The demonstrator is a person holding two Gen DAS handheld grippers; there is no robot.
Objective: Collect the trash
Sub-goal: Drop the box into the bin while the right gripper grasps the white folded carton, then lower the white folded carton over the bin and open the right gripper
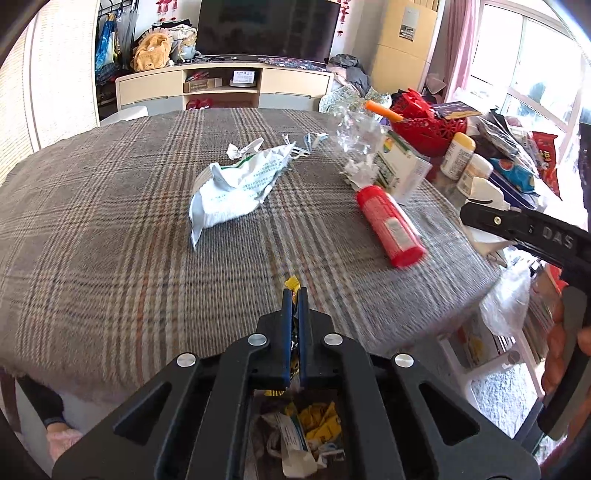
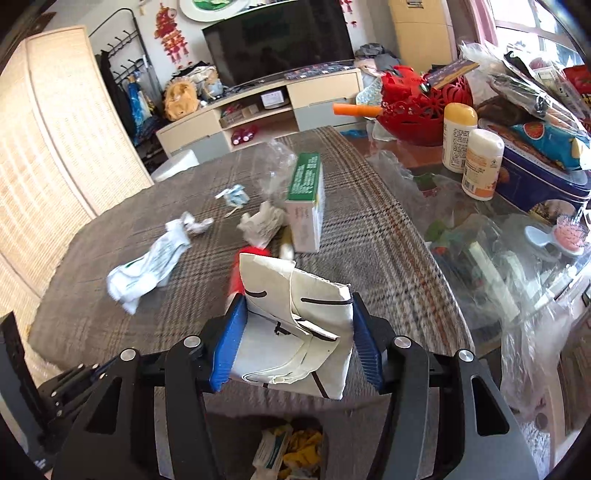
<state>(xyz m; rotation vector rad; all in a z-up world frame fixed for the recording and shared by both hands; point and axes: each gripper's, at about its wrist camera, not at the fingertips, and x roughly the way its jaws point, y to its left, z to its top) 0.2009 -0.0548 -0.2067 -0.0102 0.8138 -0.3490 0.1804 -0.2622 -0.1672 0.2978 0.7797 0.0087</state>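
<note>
Above the plaid cloth (image 1: 110,206), left gripper (image 1: 294,295) pinches a yellow wrapper (image 1: 291,284); right gripper (image 2: 299,306) clamps creased white paper (image 2: 295,321).

Ahead of me a big dark television (image 1: 267,27) stands on a low cream-and-grey cabinet (image 1: 225,86) against the white far wall, with a black coat rack (image 2: 122,48) hung with bags off to its left. A pale woven screen (image 2: 55,122) closes my left side. Bright daylight pours through the window (image 1: 532,70) on my right, past a pink curtain (image 1: 460,40) and a tall cream floor unit (image 1: 406,44), onto the plaid-covered bench (image 1: 110,206).
</note>
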